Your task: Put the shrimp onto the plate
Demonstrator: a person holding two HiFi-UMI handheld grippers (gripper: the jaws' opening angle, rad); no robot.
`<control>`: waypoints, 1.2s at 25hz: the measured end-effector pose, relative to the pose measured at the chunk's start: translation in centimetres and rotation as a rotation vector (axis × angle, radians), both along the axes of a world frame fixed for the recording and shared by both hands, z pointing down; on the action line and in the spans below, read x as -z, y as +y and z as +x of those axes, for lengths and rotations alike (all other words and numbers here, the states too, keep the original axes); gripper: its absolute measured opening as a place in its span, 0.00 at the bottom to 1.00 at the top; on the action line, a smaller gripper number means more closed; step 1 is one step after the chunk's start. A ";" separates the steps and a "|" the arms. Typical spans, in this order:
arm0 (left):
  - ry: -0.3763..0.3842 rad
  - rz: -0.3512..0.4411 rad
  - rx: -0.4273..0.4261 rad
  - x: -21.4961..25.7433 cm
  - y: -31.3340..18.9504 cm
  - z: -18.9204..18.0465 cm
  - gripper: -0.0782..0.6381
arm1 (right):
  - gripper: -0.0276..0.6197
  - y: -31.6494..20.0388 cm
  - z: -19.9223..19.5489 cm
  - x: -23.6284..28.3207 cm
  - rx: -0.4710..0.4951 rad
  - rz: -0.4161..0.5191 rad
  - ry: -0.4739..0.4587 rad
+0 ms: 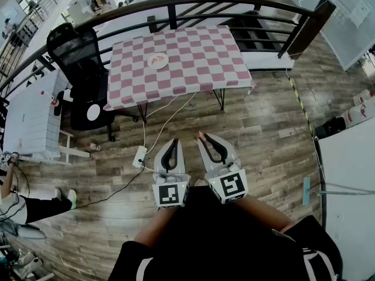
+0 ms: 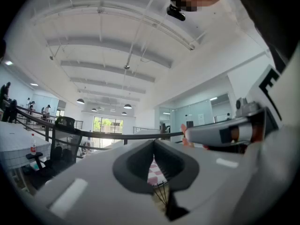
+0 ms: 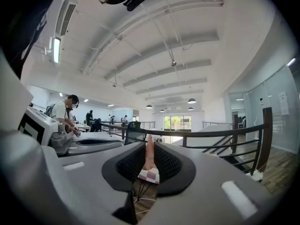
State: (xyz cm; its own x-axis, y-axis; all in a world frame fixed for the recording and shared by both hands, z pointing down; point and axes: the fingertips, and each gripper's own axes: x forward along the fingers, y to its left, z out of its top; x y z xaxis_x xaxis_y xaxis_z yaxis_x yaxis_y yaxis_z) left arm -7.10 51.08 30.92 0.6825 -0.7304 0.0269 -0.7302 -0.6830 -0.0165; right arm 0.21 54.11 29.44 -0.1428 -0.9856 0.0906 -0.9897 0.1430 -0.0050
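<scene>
A white plate [image 1: 157, 61] with something red on it sits on the pink-checked table [image 1: 193, 69], far ahead of me. Both grippers are held close to my body, well short of the table. My right gripper [image 1: 203, 136] is shut on a pink shrimp [image 3: 149, 154] that sticks up between its jaws; the shrimp's tip [image 1: 201, 135] shows in the head view. My left gripper [image 1: 171, 141] is shut with nothing in it. In the left gripper view the right gripper [image 2: 225, 132] crosses at the right, with the shrimp [image 2: 183, 135] at its tip.
A black office chair [image 1: 79, 54] stands left of the table. A curved dark railing [image 1: 176, 2] runs behind it. A power strip [image 1: 139, 156] and cables lie on the wooden floor between me and the table. White desks stand at left [image 1: 29, 116] and right [image 1: 348, 174].
</scene>
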 end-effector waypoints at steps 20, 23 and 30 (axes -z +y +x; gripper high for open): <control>0.072 -0.007 0.104 0.1 1.4 -1.9 0.12 | 0.13 2.9 1.7 0.2 0.007 0.044 -0.065; 0.082 -0.012 0.100 0.0 1.3 -1.5 0.12 | 0.13 2.8 2.4 0.8 -0.005 0.060 -0.073; 0.074 -0.012 0.075 -0.1 0.6 -0.3 0.12 | 0.13 2.4 3.7 -0.4 -0.031 0.023 -0.066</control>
State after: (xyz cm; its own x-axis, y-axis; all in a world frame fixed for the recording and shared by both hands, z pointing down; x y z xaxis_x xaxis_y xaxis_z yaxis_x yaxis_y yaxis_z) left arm -7.38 51.70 31.04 0.6266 -0.7792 -0.0127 -0.7780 -0.6264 0.0478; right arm 3.90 56.48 29.81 -0.1176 -0.9913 0.0595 -0.9912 0.1135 -0.0677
